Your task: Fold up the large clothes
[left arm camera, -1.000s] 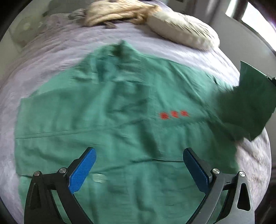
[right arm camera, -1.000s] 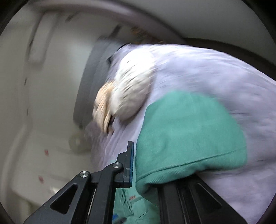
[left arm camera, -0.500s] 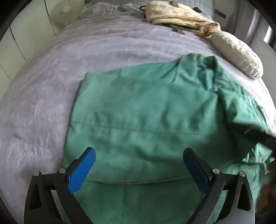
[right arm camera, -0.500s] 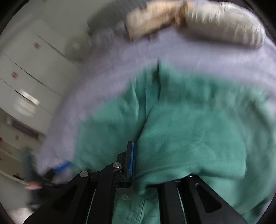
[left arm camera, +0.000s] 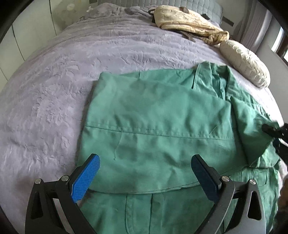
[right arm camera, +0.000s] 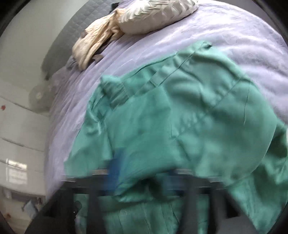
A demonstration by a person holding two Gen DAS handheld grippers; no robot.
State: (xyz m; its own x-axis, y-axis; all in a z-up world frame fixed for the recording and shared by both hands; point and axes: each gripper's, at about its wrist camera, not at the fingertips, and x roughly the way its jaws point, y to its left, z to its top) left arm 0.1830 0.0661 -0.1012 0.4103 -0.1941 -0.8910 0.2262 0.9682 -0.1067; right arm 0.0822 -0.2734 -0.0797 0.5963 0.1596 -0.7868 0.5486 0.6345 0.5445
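A large green shirt (left arm camera: 158,126) lies on the lilac bedspread (left arm camera: 54,93), one side folded over the body. My left gripper (left arm camera: 145,178) hovers open and empty above its near part. The right gripper shows at the right edge of the left wrist view (left arm camera: 275,131), at the folded-over right sleeve. In the right wrist view the shirt (right arm camera: 189,122) fills the frame. The right gripper (right arm camera: 144,180) is badly blurred, with green cloth bunched over its fingers; I cannot tell whether it grips the cloth.
A cream pillow (left arm camera: 244,61) and a beige crumpled garment (left arm camera: 189,23) lie at the head of the bed. White cupboards (right arm camera: 16,126) stand beside the bed. A grey quilted headboard (left arm camera: 198,7) is behind.
The right gripper has carried the sleeve from above the bed's edge over onto the shirt. The left gripper has swung left, still open. The red marks on the shirt are now covered.
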